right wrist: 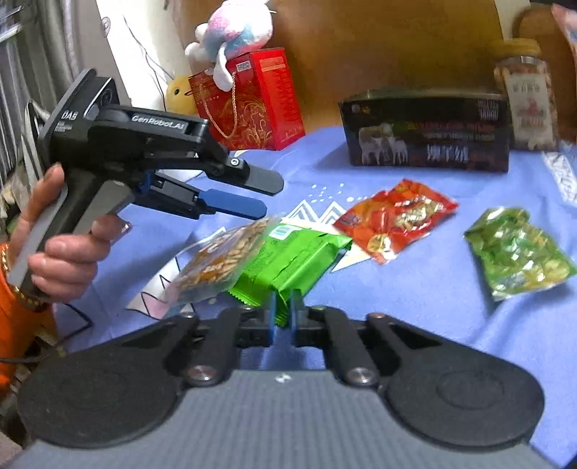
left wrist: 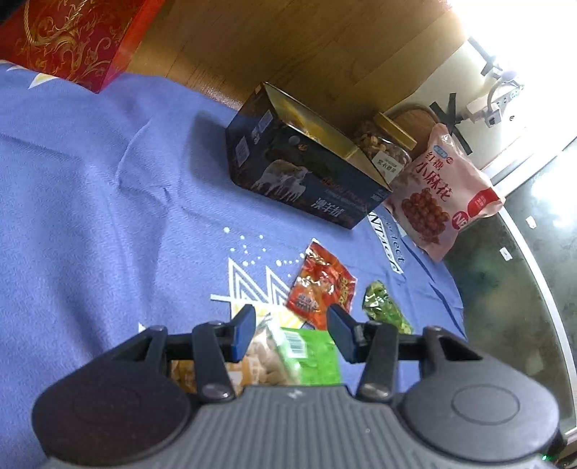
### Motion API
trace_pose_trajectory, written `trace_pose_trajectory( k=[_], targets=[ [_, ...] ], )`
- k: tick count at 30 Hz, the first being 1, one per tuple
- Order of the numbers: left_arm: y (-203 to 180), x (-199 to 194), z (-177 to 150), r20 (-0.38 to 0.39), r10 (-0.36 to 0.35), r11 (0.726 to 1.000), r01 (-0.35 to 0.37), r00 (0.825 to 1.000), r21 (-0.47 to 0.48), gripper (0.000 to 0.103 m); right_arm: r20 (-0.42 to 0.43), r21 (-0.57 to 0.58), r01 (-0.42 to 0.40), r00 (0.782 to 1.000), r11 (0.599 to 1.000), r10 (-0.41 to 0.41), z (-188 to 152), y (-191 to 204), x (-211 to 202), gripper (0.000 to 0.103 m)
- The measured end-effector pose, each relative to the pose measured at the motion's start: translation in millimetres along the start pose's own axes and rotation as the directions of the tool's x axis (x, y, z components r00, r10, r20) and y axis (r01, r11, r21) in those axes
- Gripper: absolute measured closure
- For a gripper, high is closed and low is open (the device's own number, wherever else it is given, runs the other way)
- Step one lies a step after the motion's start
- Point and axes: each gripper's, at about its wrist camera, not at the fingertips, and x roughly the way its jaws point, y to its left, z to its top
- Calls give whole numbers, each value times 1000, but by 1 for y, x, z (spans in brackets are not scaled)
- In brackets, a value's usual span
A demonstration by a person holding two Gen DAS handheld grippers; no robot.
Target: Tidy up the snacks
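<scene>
Left wrist view
Left gripper point(left wrist: 290, 326): jaws wide apart, holding nothing.
Seed bag point(left wrist: 261, 355): right under the jaws, beside the green pack point(left wrist: 313, 355).
Red bag point(left wrist: 321, 285): just ahead.
Dark box point(left wrist: 306, 169): one, far ahead, open on top.

Right wrist view
Right gripper point(right wrist: 285, 306): squeezed tight on the green pack's near end.
Green pack point(right wrist: 292, 258): its long side points away from the jaws.
Left gripper point(right wrist: 265, 198): above the seed bag point(right wrist: 223, 258), nearer to it.
Loose snack bags: four.
Jar point(right wrist: 524, 93): one.

Five snack bags point(right wrist: 295, 263); one dark box point(right wrist: 425, 131); one nut jar point(right wrist: 526, 97); one red gift bag point(right wrist: 252, 101); two plush toys point(right wrist: 230, 32).
</scene>
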Motion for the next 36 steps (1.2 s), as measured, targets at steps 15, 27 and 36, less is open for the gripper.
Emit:
trace_pose_trajectory(
  k=[15,27,36],
  targets=[
    [-82,54,-35,-181,-89,983,116,980,143,52,47,14,194,980,981,-195,-35,-43,-70,44],
    [-99,63,-41,-165,-64,981,93,984,173,65,75,-128,243,969,962,-235,-28,-38,-55,68],
    [-110,42,24,20,-73,976,67,997,208,65,250,-170,276,941,946,-229,24,-37,-48,69]
  ],
)
